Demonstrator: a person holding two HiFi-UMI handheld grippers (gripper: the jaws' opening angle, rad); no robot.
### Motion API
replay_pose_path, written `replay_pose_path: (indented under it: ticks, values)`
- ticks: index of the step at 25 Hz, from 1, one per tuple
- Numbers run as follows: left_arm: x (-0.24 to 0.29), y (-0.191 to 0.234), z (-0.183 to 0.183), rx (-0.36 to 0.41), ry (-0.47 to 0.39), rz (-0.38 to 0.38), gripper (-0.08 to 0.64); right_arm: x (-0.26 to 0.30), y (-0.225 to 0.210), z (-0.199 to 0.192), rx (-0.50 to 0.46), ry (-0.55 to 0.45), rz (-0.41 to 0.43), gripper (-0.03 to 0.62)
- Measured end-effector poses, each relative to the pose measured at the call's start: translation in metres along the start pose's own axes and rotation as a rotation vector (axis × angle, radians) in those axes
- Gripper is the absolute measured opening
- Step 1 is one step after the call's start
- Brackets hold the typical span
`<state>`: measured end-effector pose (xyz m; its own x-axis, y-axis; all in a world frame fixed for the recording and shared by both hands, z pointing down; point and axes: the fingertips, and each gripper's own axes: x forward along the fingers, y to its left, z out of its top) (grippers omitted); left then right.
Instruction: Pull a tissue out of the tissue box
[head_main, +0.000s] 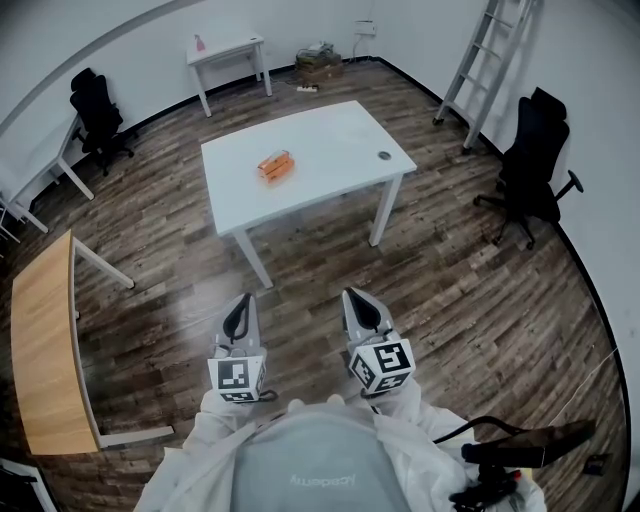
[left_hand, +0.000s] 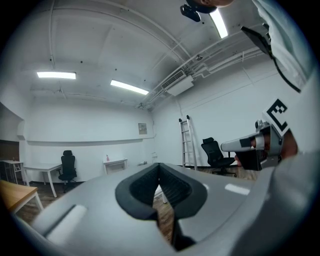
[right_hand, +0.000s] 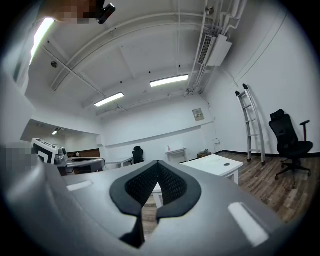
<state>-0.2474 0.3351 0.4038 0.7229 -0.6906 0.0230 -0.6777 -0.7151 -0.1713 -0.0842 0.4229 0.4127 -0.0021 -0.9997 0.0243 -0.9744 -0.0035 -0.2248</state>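
Note:
An orange tissue box (head_main: 275, 165) lies on the white table (head_main: 340, 130), left of its middle. No tissue shows above the box from here. Both grippers are held level in front of the person's body, well short of the table and over the wooden floor. The left gripper (head_main: 238, 302) is shut with nothing between its jaws, which meet at the tip in the left gripper view (left_hand: 159, 165). Beside it, the right gripper (head_main: 358, 297) is also shut and empty (right_hand: 157, 163). The table's far end (right_hand: 216, 162) shows past the right jaws; the box is hidden there.
A small round object (head_main: 384, 155) sits near the table's right edge. A black office chair (head_main: 535, 160) and a ladder (head_main: 485, 60) stand at the right. A wooden desk (head_main: 45, 340) is at the left; a small white table (head_main: 228, 48) and boxes (head_main: 318, 62) stand by the far wall.

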Motion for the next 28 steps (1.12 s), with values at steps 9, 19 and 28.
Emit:
replay_pose_path:
  ticks: [9,19,28]
  values:
    - [0.006,-0.031,0.01,0.011,-0.007,-0.005,0.0,-0.016,-0.017,0.0,0.007,0.008,0.018,0.002]
    - [0.004,-0.043,0.012,0.038,0.016,-0.006,0.0,-0.022,-0.03,0.002,0.036,-0.004,0.023,0.001]
    - [0.023,-0.04,0.007,0.029,0.003,-0.011,0.0,-0.01,-0.041,0.001,0.021,-0.004,0.008,0.001]
